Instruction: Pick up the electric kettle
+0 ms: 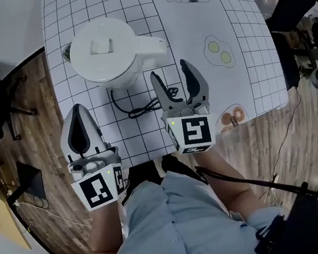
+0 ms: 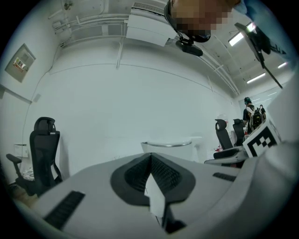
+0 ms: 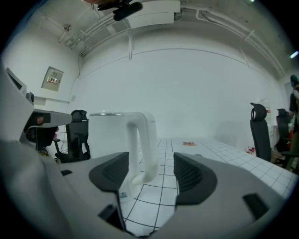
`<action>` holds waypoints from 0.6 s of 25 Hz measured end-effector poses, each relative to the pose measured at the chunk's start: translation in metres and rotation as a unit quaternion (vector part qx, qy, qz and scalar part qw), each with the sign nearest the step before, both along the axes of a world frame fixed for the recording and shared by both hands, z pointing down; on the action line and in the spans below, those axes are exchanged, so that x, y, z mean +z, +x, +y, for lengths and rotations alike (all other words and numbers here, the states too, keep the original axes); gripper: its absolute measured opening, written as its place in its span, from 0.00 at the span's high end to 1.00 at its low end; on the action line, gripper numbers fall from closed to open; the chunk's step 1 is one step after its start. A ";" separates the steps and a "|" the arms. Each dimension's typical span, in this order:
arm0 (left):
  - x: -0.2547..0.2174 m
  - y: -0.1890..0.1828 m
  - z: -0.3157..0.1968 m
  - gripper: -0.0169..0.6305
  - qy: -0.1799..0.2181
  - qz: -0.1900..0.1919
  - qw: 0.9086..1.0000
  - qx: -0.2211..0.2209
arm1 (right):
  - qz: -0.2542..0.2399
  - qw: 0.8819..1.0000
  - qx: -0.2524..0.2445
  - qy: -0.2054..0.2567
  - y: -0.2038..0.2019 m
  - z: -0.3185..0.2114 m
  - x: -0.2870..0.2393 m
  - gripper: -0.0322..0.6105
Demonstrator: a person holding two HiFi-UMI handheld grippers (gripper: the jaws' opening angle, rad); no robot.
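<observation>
Two hazards showing. Holding right gripper (image 1: 168, 69) spread just short of handle (image 3: 142, 144) of electric kettle (image 1: 107, 48), standing upright near surface's (image 1: 238, 18) left edge; carrying left gripper (image 1: 78, 111) pressed together, empty. Risking off-centre closing tipping kettle; risking cord (image 1: 136, 110) beside base snagging during lift.

No legible lettering anywhere, only square code markers (image 1: 195, 131) on left tool (image 1: 78, 108) and right tool (image 1: 168, 69).

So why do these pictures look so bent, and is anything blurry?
Head view: the wide lens bows the gridded table outward; the kettle is sharp, evenly lit. Left gripper view: round fisheye with dark corners; the shut left tool blurs up close. Right gripper view: same fisheye; the open right tool is soft, the handle clear.
</observation>
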State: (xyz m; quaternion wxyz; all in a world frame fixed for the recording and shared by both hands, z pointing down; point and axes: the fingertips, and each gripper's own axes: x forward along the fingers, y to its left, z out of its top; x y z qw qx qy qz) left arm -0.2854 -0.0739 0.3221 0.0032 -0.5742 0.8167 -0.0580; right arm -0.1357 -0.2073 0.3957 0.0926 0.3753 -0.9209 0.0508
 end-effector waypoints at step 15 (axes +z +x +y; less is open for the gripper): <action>0.030 -0.042 -0.036 0.97 -0.038 0.026 0.999 0.002 | 0.026 0.998 0.059 -0.005 -0.027 -0.043 0.021 0.51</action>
